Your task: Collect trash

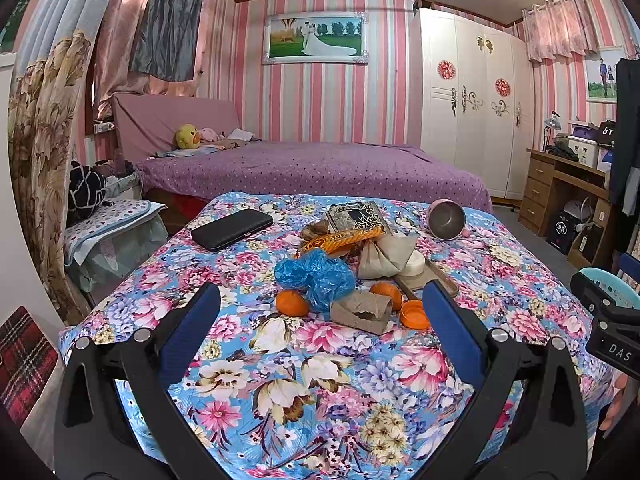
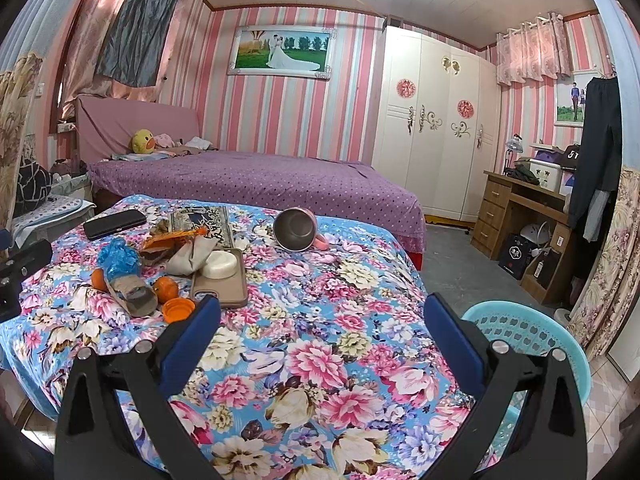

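Observation:
A pile of trash lies on the floral tablecloth [image 1: 304, 380]: a crumpled blue plastic bag [image 1: 316, 274], a flattened cardboard tube [image 1: 360, 311], an orange wrapper [image 1: 340, 240], a beige crumpled wrapper [image 1: 384, 258], an orange cap [image 1: 414, 314] and two orange fruits [image 1: 291, 303]. My left gripper [image 1: 320, 312] is open and empty, just short of the pile. My right gripper [image 2: 320, 322] is open and empty over the cloth, right of the pile [image 2: 132, 280]. A turquoise plastic basket [image 2: 528, 332] stands beside the table at the right.
A black phone [image 1: 232, 229], a dark booklet [image 1: 356, 216], a tipped metal cup with pink handle [image 1: 446, 220], and a white round soap [image 2: 219, 264] on a brown tray [image 2: 224, 292] also lie on the table. A purple bed [image 1: 312, 168] stands behind.

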The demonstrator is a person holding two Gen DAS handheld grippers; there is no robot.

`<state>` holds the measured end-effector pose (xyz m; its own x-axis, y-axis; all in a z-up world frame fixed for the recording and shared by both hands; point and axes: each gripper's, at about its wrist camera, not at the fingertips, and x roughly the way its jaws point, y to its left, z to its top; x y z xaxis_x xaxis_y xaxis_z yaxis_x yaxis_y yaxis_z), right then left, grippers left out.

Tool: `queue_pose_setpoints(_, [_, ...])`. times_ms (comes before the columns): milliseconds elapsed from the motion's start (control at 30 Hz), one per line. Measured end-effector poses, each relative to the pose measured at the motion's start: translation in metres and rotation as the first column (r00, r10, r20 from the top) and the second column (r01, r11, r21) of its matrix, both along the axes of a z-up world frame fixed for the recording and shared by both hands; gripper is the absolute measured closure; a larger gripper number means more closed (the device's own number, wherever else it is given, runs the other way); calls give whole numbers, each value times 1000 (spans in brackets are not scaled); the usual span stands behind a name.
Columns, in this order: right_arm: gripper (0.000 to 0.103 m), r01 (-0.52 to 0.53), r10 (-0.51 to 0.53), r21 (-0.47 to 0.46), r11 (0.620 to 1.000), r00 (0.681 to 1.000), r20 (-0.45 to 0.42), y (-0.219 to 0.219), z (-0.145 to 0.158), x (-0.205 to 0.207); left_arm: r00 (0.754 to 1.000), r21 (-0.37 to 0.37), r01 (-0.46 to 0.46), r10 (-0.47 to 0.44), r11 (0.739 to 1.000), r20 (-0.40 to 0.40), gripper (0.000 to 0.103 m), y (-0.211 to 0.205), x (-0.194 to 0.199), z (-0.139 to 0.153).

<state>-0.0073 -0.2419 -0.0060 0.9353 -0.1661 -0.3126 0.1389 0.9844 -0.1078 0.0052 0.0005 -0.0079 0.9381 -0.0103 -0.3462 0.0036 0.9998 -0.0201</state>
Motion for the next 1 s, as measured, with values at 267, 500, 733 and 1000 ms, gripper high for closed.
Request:
queue_pose_setpoints(267, [4, -3, 3, 1, 1000, 1000, -5, 1, -1, 1, 1000, 4, 0, 0, 1000, -1, 5, 0, 0, -1])
queue_pose_setpoints(500, [4, -2, 2, 7, 1000, 1000, -3, 1, -2, 1, 1000, 6, 7, -7, 1000, -8, 5, -2, 1, -4])
queue_pose_setpoints(733, [4, -3, 3, 15, 1000, 1000, -8, -1, -3, 1, 1000, 13, 10, -10, 1000, -10, 5, -3, 0, -4])
queue_pose_setpoints(1000, [4, -2, 2, 11, 1000, 1000, -7, -2, -3, 2, 1000, 12, 15, -15, 1000, -20, 5, -3, 0, -4])
